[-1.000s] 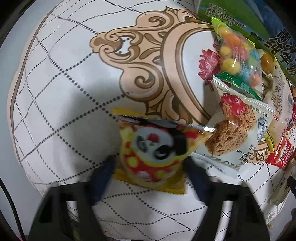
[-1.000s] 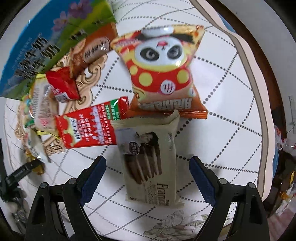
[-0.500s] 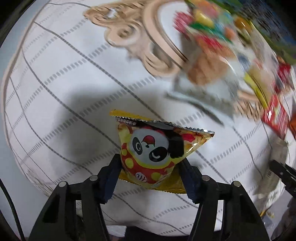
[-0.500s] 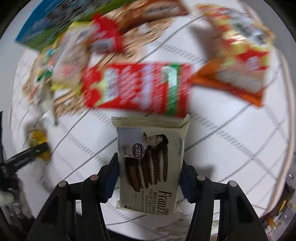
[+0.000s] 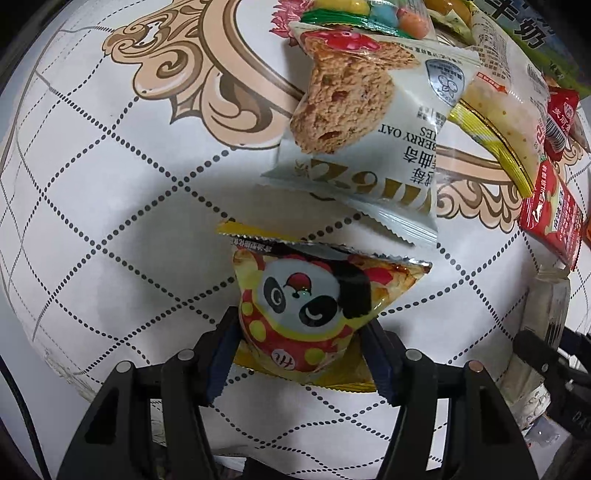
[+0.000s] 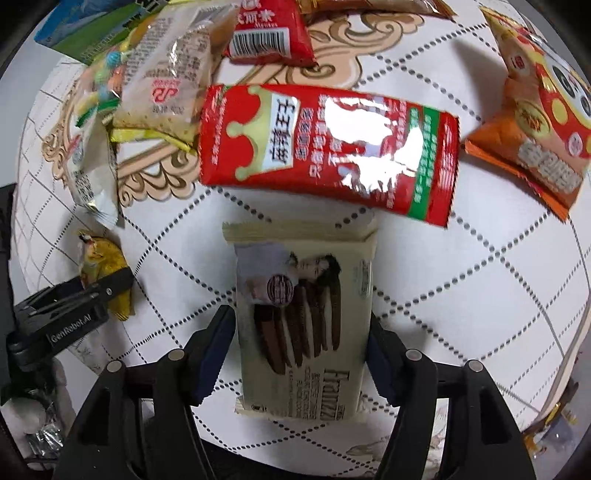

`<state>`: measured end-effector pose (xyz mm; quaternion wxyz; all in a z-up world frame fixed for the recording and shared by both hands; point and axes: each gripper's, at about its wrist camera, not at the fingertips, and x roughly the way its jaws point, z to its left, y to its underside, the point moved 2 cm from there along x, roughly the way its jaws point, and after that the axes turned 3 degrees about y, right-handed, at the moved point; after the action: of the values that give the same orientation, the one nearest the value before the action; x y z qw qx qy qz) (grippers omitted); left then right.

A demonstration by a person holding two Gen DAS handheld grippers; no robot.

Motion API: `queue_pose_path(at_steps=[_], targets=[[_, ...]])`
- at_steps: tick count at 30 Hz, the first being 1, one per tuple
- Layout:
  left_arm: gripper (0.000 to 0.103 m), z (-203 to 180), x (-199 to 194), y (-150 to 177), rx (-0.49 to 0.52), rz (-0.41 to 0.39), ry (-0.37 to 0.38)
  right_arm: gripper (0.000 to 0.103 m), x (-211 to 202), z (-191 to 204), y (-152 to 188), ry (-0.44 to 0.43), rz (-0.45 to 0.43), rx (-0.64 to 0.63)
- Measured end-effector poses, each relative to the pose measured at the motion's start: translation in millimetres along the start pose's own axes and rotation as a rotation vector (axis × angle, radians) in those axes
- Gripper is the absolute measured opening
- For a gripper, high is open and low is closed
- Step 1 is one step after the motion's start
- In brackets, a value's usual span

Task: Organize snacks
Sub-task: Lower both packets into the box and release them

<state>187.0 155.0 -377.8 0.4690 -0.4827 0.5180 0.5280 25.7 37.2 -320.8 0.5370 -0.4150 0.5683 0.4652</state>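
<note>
My left gripper [image 5: 301,343] is shut on a yellow panda snack bag [image 5: 314,306] and holds it above the white quilted tablecloth [image 5: 110,221]. My right gripper [image 6: 301,343] is shut on a cream Franzzi biscuit pack [image 6: 306,317], held upright over the cloth. The left gripper with its yellow bag also shows at the left of the right wrist view [image 6: 99,273]. The right gripper's pack shows at the right edge of the left wrist view [image 5: 546,306].
A snack pile lies ahead: an oat cookie pack [image 5: 369,122], a candy bag [image 5: 369,14], a long red pack [image 6: 328,151], a small red pack [image 6: 269,33], an orange panda bag [image 6: 535,110] and a blue-green milk carton [image 6: 92,29].
Both grippers closed on their packs, the left on the panda bag, the right on the biscuit pack, and lifted them. Both views then shifted over the snack pile.
</note>
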Motion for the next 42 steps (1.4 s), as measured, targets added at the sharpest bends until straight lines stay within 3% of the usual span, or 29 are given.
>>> queue_pose_path(at_steps=[2, 3, 11, 16, 21, 25, 31, 36, 42], targets=[[0.06, -1.9, -3.7, 4.9, 0.003, -0.006, -0.007, 0.068, 0.3, 4.4, 6.0, 0.024, -0.015, -0.021], [0.06, -4.0, -7.0, 7.0, 0.01, -0.004, -0.013, 0.061, 0.2, 5.3, 7.5, 0.035, -0.024, -0.027], [0.059, -45.2, -52.5, 18.2, 0.042, -0.013, 0.066, 0.06, -43.1, 1.1, 8.4, -0.049, -0.124, -0.025], [0.059, -71.3, -110.1, -3.1, 0.07, -0.091, 0.165, 0.06, -101.5, -0.7, -5.3, -0.144, -0.222, -0.021], [0.059, -93.0, -181.1, -47.6, 0.088, -0.199, 0.269, 0.06, -172.2, -11.9, -41.0, -0.189, -0.339, -0.013], [0.059, -101.5, -224.1, -91.8, 0.105, -0.284, 0.3, 0.06, -223.6, -27.5, -89.3, -0.18, -0.433, -0.026], [0.059, -96.1, -252.3, -185.9, 0.103, -0.366, 0.191, 0.06, -258.2, -19.8, -192.0, -0.064, -0.551, -0.077], [0.059, -80.2, -225.7, -249.1, 0.094, -0.331, 0.107, 0.06, -243.0, -23.0, -281.7, 0.029, -0.517, -0.082], [0.059, -72.8, -187.0, -306.5, 0.076, -0.252, 0.066, 0.06, -205.1, -29.2, -345.6, 0.096, -0.437, -0.08]])
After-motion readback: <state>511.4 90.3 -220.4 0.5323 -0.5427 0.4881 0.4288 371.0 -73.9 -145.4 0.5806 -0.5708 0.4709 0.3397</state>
